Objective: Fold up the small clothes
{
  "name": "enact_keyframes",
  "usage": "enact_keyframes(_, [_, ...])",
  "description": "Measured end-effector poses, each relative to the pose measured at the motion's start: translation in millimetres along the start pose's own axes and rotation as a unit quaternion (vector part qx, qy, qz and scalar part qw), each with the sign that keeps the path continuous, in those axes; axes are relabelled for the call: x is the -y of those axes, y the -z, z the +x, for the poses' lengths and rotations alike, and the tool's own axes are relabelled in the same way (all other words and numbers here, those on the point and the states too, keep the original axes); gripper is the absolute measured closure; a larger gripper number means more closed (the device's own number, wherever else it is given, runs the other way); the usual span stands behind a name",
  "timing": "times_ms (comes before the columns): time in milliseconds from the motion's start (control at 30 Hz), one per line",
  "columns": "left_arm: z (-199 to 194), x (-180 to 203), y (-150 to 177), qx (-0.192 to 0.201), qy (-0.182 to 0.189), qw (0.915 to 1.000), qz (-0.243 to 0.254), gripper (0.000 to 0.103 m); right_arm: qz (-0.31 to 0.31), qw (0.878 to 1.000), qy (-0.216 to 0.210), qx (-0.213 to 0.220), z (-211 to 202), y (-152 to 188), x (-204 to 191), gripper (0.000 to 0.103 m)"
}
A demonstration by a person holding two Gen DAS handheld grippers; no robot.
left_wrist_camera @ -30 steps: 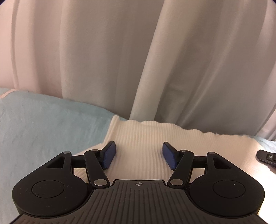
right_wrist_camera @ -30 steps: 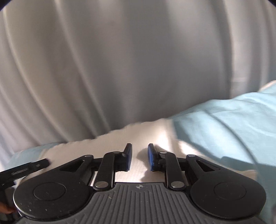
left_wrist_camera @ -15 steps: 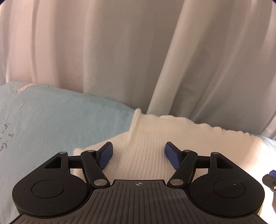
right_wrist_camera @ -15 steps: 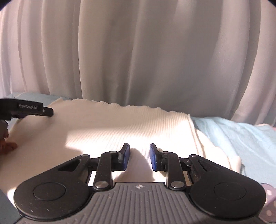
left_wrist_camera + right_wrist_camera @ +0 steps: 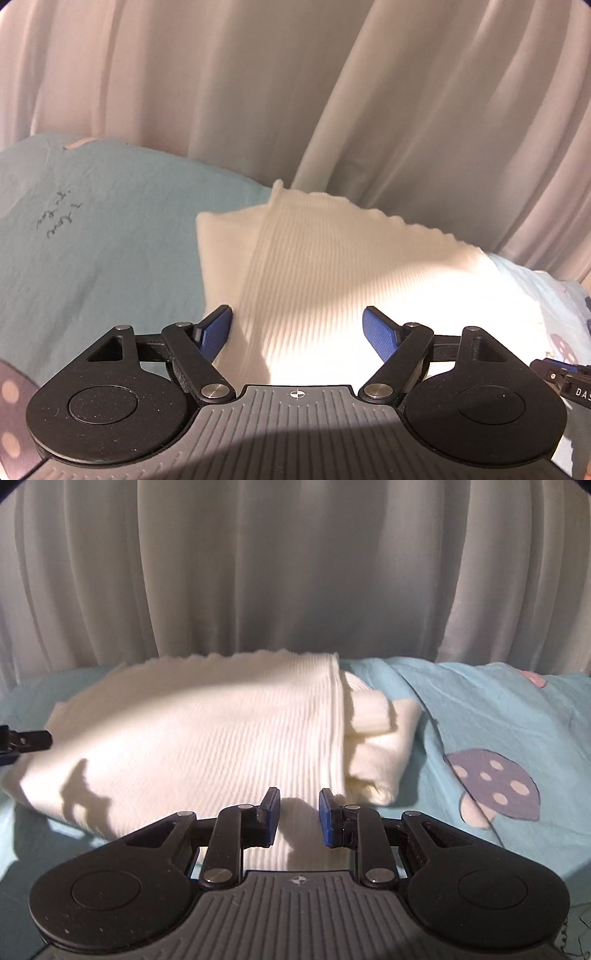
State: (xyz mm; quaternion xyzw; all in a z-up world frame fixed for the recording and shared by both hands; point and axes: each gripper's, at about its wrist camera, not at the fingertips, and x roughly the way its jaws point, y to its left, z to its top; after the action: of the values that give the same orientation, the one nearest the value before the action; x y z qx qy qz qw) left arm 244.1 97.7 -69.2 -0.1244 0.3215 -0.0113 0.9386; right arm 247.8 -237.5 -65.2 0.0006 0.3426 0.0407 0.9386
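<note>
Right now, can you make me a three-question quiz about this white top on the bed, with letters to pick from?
1. Where does the white top lie?
A. on the blue sheet
B. on a wooden floor
C. in a basket

2. What colour are the pads on the right gripper?
A. red
B. blue
C. yellow

3. How does the left gripper stand?
A. clamped on a sock
B. open, over the top
C. holding a hanger

Answers:
1 A: blue sheet shows all round the top.
2 B: both pads are plainly blue.
3 B: its jaws stand wide, have just been opening, and pinch nothing.
</note>
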Motion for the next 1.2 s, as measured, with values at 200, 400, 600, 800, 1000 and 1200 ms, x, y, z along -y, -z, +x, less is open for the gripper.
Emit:
enact_keyframes(200, [-2.8, -5.8, 5.1, -0.028, -0.017, 0.9994, -0.007, 0.028, -0.018, 1.0, 0.02, 0.003, 0.1, 6.2, -7.1, 0.086])
enact_keyframes(400, [-6.3, -27.4, -4.5, -0.022, -0.073, 0.9959, -0.049, 0.041, -0.017, 0.999, 0.041, -0.001, -4.1, 4.7, -7.2, 0.086])
enact_keyframes(600, [-0.1, -75.2, -18.6, -0.032, 0.02, 0.9802, -0.195, 0.041, 0.031, 0.999, 0.019, 0.014, -18.6, -8.2, -2.3, 0.086])
enact_keyframes(800, [27.6, -66.8, -25.1, -0.044, 0.053, 0.9783, -0.195, 0.043, -0.008, 0.996, -0.082, 0.025, -10.9, -15.9, -61.5, 0.086])
enact_keyframes(1000, [37.6, -80.6, -24.7, -0.061, 0.081, 0.9628, -0.251, 0.07, -0.052, 0.991, -0.124, 0.012, 10.5, -17.9, -112.6, 0.086])
enact_keyframes(1200, [37.9, -88.9, -22.0, -0.064, 0.091, 0.9549, -0.275, 0.08, -0.09, 0.99, -0.11, 0.001, 24.3, -8.0, -130.0, 0.084])
